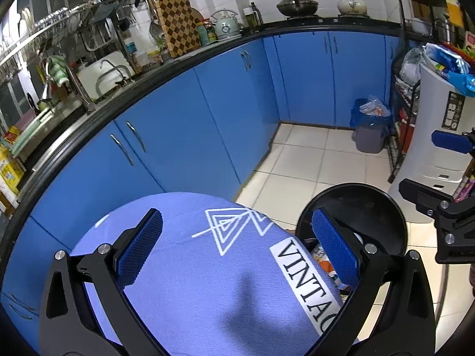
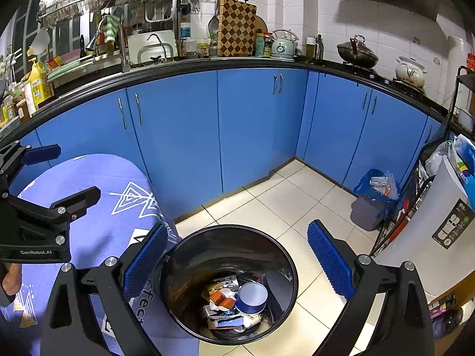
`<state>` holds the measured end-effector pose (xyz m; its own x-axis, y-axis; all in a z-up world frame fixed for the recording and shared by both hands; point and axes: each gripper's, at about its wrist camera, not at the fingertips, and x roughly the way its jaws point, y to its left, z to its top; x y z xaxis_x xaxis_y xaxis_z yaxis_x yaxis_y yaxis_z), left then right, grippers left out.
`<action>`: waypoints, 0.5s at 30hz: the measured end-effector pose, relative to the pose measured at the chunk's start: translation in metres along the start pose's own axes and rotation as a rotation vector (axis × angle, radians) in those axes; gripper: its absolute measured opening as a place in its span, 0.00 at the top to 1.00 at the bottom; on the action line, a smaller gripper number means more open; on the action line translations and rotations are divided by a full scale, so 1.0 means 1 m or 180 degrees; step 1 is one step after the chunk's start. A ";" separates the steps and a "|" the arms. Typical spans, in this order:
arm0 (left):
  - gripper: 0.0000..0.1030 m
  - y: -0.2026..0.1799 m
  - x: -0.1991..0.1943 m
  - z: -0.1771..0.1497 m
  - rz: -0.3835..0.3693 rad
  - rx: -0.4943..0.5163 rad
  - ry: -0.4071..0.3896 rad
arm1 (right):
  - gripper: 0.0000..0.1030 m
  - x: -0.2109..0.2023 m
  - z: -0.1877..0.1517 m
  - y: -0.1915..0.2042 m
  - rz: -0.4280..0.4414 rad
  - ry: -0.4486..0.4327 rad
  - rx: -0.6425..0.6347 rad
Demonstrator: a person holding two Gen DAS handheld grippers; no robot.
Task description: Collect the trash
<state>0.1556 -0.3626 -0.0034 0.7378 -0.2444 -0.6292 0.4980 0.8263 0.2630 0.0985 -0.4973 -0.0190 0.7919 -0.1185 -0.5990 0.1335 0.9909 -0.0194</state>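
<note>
both tongs, left (image 1: 237, 246) and right (image 2: 237, 264), gape wide, empty; right over black bin (image 2: 292, 270).

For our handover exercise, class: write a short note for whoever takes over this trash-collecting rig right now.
Left gripper: jaws open, empty, above the purple tablecloth.
Right gripper: jaws open, empty, over the black bin.
Trash (wrappers, a blue-and-white cup) lies in the bin beside the table.
Done: that trash is binned. Left: no loose trash shows on the visible cloth or floor; check out of view. A second, blue-lined bin stands in the corner, full.
</note>
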 end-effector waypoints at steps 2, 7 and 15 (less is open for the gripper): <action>0.03 0.000 0.001 0.000 -0.0060 -0.0001 0.0009 | 0.10 0.000 0.000 0.000 0.0001 0.0000 0.0001; 0.03 -0.003 0.000 -0.001 -0.0080 0.0023 0.0043 | 0.10 0.000 -0.001 0.002 0.0005 0.0000 -0.0001; 0.03 0.001 -0.004 -0.001 -0.0023 0.0021 -0.0014 | 0.10 -0.001 -0.001 0.003 0.0007 -0.0010 -0.0001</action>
<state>0.1527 -0.3603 -0.0016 0.7362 -0.2525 -0.6279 0.5063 0.8212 0.2634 0.0973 -0.4938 -0.0193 0.7941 -0.1166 -0.5965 0.1316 0.9911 -0.0185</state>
